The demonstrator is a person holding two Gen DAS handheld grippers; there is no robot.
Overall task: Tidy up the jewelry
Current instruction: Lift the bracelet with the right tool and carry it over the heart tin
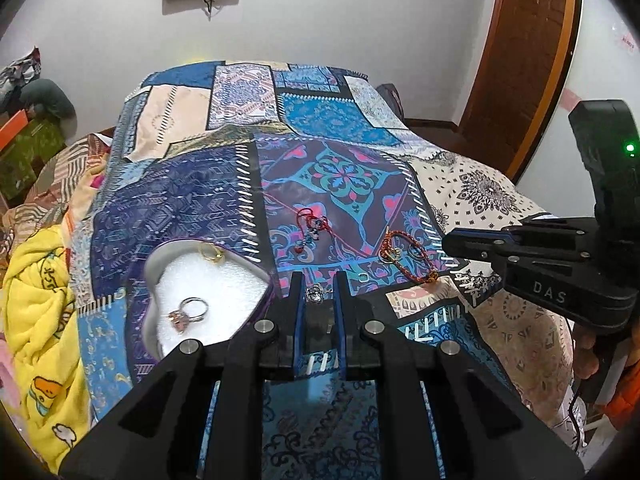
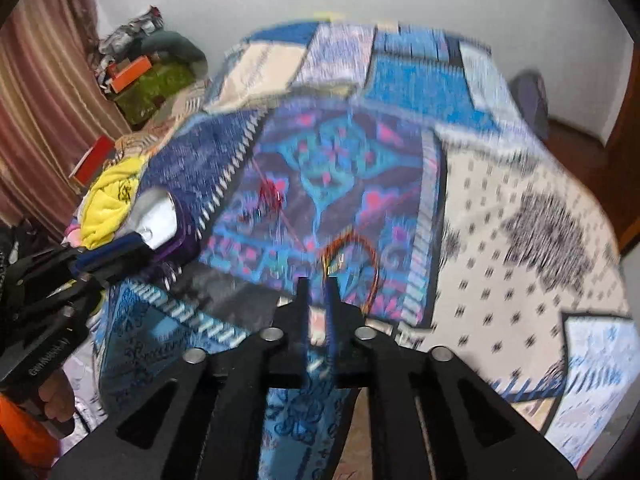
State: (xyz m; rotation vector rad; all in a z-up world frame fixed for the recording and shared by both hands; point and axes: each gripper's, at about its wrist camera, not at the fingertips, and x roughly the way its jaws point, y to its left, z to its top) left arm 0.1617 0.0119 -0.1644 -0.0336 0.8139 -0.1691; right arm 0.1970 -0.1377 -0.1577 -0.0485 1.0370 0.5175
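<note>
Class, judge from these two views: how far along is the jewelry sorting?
Done: two rings lie in the purple box. In hand: the left tool pinches a small silver piece; whether the right tool holds anything is blurred. Left: the red cord and orange bracelet on the cloth.

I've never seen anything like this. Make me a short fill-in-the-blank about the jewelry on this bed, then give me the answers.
1. The heart-shaped box has ___ rings lying on its foam.
2. The foam lining inside the box is ___ in colour.
3. The orange braided bracelet lies on the patchwork cloth, ___ the box.
4. The sparkling silver piece is pinched in the ___ tool.

Answers: two; white; outside; left
</note>
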